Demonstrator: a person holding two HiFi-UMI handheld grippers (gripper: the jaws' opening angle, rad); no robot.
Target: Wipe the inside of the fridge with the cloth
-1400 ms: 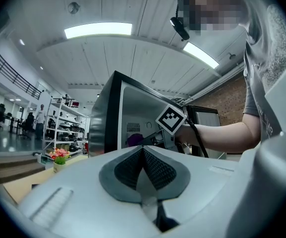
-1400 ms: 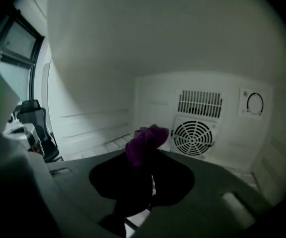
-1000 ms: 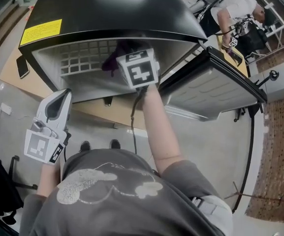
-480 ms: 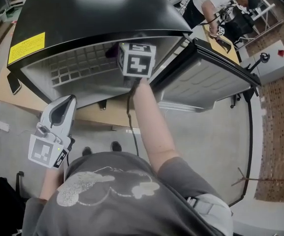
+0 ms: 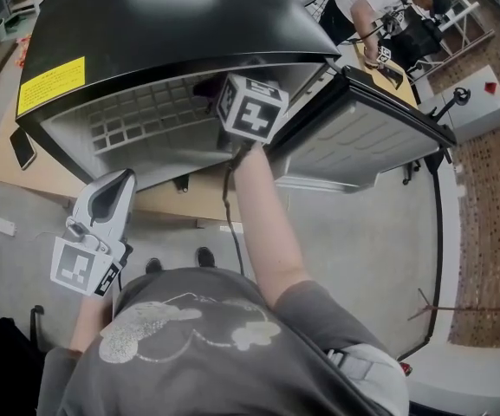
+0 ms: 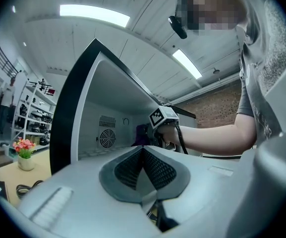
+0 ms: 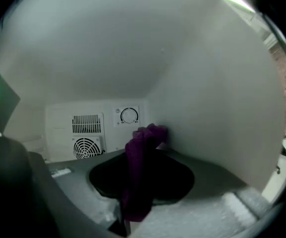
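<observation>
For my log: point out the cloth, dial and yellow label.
cloth (image 7: 139,167), right gripper view, middle of its length.
dial (image 7: 129,115), right gripper view, knob centre.
yellow label (image 5: 50,85), head view, sticker centre.

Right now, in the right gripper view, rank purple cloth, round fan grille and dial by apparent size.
1. purple cloth, though nearness to the camera enlarges it
2. round fan grille
3. dial
</observation>
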